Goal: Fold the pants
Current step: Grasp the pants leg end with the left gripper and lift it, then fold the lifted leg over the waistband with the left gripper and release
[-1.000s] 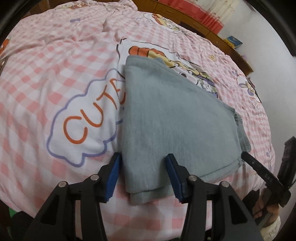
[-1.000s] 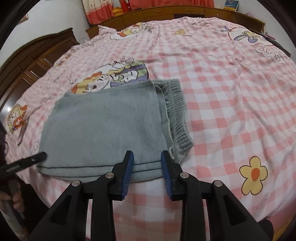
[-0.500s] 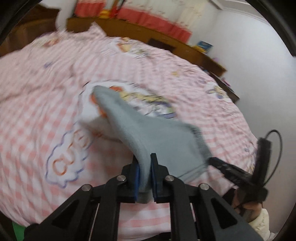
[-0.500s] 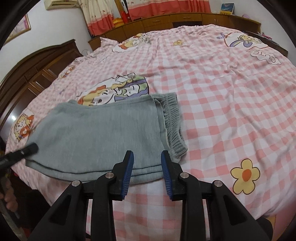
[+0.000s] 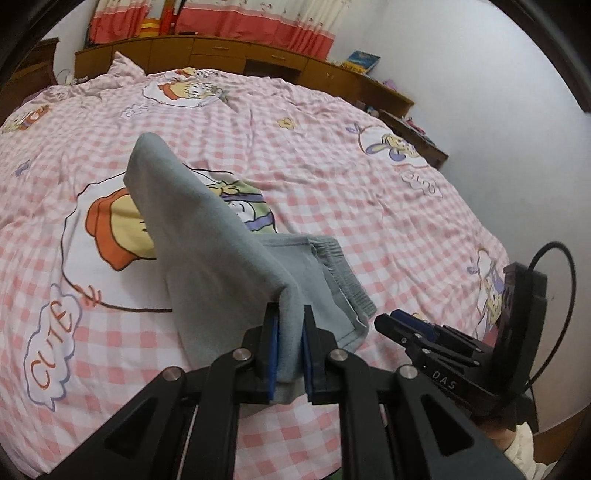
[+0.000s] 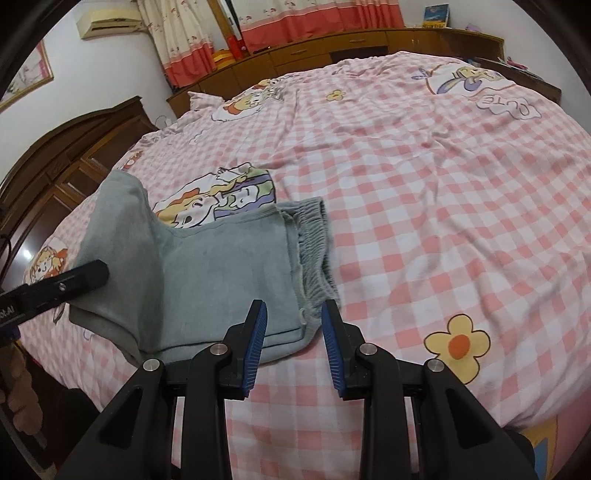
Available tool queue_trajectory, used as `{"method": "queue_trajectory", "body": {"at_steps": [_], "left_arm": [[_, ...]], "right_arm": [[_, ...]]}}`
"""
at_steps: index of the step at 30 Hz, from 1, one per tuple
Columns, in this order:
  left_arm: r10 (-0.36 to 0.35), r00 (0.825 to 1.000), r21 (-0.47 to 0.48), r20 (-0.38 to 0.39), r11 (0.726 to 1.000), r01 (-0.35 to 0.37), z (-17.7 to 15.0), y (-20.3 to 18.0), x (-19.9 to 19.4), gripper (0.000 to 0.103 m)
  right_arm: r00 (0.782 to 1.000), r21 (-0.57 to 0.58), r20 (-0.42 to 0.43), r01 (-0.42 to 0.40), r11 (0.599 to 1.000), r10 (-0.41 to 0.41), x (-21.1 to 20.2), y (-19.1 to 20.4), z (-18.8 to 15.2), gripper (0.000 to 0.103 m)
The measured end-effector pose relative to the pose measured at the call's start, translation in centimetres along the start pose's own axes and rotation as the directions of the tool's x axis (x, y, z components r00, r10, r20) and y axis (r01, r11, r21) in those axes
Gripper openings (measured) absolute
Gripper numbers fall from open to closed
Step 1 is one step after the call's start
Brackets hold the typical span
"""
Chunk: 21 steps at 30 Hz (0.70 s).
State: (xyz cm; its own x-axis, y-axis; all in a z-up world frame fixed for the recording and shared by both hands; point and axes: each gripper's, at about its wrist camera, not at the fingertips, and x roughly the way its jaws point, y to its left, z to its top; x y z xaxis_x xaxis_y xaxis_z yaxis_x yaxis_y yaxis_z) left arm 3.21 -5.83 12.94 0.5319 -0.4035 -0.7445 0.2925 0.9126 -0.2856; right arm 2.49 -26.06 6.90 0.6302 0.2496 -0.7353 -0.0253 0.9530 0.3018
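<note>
The left gripper is clamped on the near left edge of the grey pants, holding that end raised so the cloth stands up in a ridge over the bed. The right gripper hangs with its jaws parted and nothing pressed between them, just above the near right corner of the pants, close to the waistband. The rest of the pants lies flat, folded, on the pink checked bedding. Farther off stand wooden cabinets and curtains.
</note>
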Motion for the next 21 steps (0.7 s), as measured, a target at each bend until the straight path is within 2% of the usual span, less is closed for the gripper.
{"method": "queue_trajectory", "body": {"at_steps": [16,21], "left_arm": [[-0.011,0.991,0.036,-0.130,0.999,0.016,-1.5,-2.3,6.8,0.011],[-0.036,0.987,0.020,-0.156,0.999,0.039,-1.5,-2.4,7.7,0.021]], "right_arm": [[1.000,0.032,0.009,0.028,0.999,-0.029,-0.2,-1.1,0.1,0.034],[1.000,0.039,-0.005,0.026,0.999,-0.026,0.2,-1.4,0.0,0.034]]}}
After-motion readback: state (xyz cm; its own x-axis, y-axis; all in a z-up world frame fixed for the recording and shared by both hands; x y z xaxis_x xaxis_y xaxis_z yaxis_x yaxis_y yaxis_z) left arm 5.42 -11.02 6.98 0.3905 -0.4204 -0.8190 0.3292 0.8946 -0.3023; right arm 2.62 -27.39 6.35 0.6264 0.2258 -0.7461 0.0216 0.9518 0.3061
